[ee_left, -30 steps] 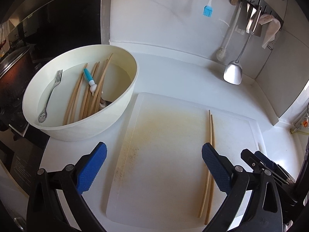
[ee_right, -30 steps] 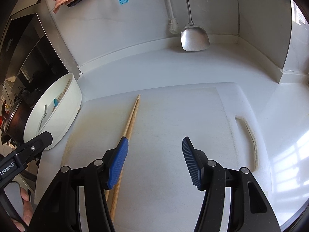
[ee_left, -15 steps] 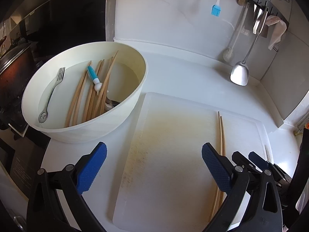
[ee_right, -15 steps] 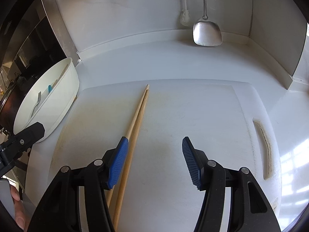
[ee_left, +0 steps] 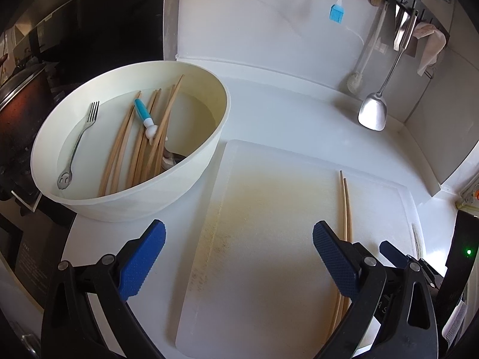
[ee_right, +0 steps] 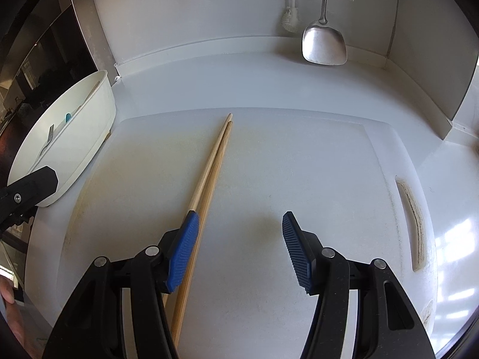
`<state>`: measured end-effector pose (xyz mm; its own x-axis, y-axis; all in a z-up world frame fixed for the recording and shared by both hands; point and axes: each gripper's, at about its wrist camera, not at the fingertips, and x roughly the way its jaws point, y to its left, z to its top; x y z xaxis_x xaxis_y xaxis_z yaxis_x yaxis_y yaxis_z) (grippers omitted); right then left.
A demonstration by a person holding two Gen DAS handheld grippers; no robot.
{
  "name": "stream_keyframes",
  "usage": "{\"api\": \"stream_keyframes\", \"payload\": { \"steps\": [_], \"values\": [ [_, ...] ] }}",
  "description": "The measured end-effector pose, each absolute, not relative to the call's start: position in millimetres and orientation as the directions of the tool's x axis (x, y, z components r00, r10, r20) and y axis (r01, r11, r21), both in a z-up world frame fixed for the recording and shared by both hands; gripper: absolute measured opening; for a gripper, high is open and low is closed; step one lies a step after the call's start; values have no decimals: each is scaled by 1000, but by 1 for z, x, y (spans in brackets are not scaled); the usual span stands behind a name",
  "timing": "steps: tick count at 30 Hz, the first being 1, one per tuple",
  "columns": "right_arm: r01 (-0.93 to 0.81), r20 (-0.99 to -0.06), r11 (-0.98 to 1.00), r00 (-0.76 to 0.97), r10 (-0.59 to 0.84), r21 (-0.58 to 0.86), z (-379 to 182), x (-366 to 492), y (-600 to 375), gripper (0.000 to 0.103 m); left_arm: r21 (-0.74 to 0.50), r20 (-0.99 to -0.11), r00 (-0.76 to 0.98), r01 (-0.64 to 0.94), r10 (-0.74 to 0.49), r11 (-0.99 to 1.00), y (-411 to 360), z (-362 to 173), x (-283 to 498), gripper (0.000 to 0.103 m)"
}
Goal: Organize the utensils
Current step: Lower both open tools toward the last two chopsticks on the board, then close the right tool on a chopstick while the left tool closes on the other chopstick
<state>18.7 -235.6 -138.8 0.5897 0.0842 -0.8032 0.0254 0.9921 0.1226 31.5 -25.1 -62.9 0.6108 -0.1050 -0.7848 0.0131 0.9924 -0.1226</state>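
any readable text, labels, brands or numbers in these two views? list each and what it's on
None can be read for certain.
Faint embossed marks on the left gripper frame, near its right finger: too small to read.
Dark panel at the counter's left edge in the left wrist view: pale lines of print, blurred.
White bowl, cutting board, chopsticks, right gripper and hanging spatula: no text visible.

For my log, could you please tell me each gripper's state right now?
Left gripper: open, holding nothing.
Right gripper: open, holding nothing.
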Motion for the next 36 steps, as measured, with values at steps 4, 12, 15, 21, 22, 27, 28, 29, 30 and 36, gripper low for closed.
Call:
{"api": "stream_keyframes", "payload": {
  "steps": [4, 12, 15, 21, 22, 27, 28, 29, 30, 36],
  "values": [
    [-7, -801, 997, 594, 70, 82, -142, 18, -227, 56, -125, -786, 609, 16, -108, 992, -26, -63, 32, 97],
    [26, -796, 998, 605, 23, 48, -145, 16, -237, 56, -125, -790, 601, 36, -121, 992, -34, -65, 30, 97],
    [44, -794, 998, 607, 3, 37, -145, 15, -245, 56, -133, -795, 591, 51, -137, 990, -41, -67, 31, 97],
    [76, -782, 997, 622, -21, 33, -147, 9, -264, 56, -132, -789, 590, 113, -173, 985, -65, -78, 32, 97],
    [75, -779, 997, 626, -25, 28, -147, 7, -265, 56, -131, -787, 591, 122, -178, 984, -69, -80, 33, 97],
    [74, -763, 997, 646, -24, 31, -150, 1, -272, 55, -127, -789, 581, 165, -201, 978, -88, -98, 37, 97],
    [73, -762, 997, 647, -20, 36, -151, 0, -273, 55, -125, -791, 577, 170, -202, 977, -91, -101, 38, 97],
    [75, -761, 996, 649, -21, 37, -151, -1, -274, 55, -123, -794, 573, 175, -203, 977, -94, -104, 39, 97],
    [78, -760, 996, 650, -26, 33, -151, -2, -274, 55, -122, -796, 570, 180, -205, 976, -96, -106, 40, 97],
    [91, -763, 995, 646, -31, 36, -151, -4, -278, 55, -97, -804, 560, 205, -198, 974, -106, -110, 44, 97]
  ]
}}
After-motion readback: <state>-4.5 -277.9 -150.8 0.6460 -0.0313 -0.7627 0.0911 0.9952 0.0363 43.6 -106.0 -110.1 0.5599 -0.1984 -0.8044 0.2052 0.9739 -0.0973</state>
